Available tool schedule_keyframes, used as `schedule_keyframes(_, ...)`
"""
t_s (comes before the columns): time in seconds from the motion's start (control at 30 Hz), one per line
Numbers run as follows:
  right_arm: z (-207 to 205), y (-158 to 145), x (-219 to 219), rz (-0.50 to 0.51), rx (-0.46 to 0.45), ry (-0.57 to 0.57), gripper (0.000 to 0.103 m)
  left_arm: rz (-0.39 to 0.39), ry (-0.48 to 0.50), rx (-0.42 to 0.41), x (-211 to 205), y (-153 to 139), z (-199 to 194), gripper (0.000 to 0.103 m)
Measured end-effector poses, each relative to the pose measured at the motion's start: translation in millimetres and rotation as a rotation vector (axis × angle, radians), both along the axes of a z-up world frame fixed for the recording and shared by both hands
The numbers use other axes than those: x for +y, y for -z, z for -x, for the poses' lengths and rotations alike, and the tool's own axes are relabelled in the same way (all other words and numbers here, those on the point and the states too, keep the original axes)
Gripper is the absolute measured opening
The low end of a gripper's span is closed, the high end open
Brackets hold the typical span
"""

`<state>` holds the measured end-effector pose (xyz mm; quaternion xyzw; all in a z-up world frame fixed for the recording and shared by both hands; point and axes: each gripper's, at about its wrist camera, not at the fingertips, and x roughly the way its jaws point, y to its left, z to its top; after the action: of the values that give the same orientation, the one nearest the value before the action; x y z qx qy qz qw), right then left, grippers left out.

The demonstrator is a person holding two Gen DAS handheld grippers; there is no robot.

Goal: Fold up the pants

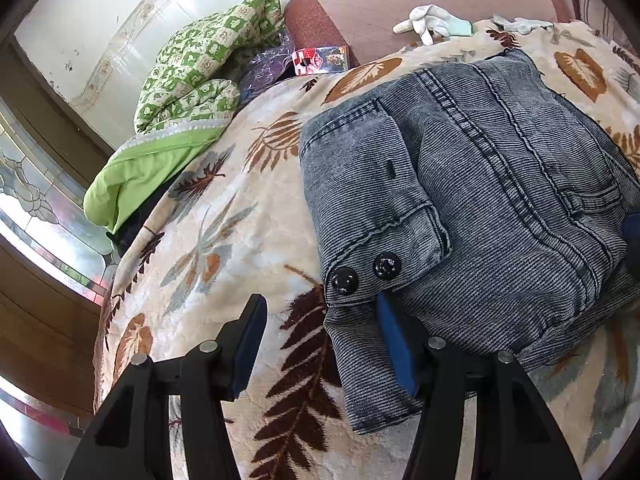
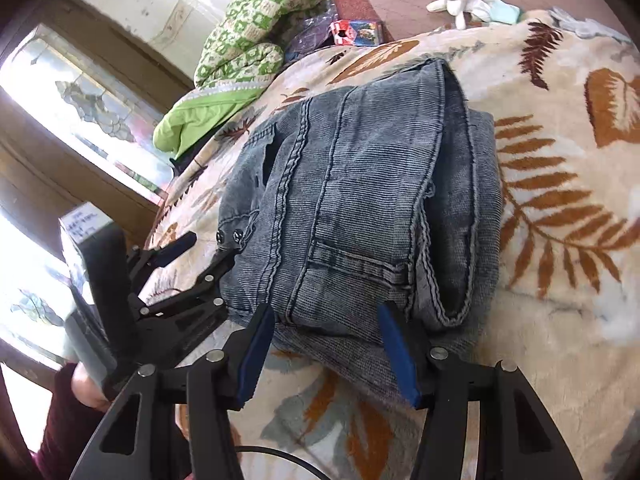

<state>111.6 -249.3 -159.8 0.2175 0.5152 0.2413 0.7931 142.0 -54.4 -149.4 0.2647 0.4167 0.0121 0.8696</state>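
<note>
Folded pants [image 1: 472,200] (on leaf-print blanket [image 1: 224,240])

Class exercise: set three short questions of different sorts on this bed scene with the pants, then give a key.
1. True or false: the faded blue-grey denim pants lie spread out flat at full length.
2. How many black round buttons show on them?
3. The white cloth glove lies: A) on the pants, B) beyond them, C) in a gripper.

Key: 1 false, they are folded into a bundle on the cream leaf-patterned blanket; 2 two; 3 B.
</note>
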Motion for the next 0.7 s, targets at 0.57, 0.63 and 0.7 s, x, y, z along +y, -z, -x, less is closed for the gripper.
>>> schedule_keyframes(0.57, -17.1, 5.9, -20.1, -0.086, 0.074, 0.053, 0.060, 0.019, 0.007, -0.002, 3.2, 1.2, -2.3, 0.059)
schedule_keyframes(0.63, -15.5, 8.6, -21.9, -0.094, 0.068, 0.050, 0.060, 0.017, 0.007, -0.005, 2.9, 1.5, -2.1, 0.059)
schedule_keyframes(0.7, -13.4, 8.5, -23.3, -0.093, 0.073, 0.049, 0.060, 0.016, 0.007, -0.005, 3.0, 1.5, -2.0, 0.059)
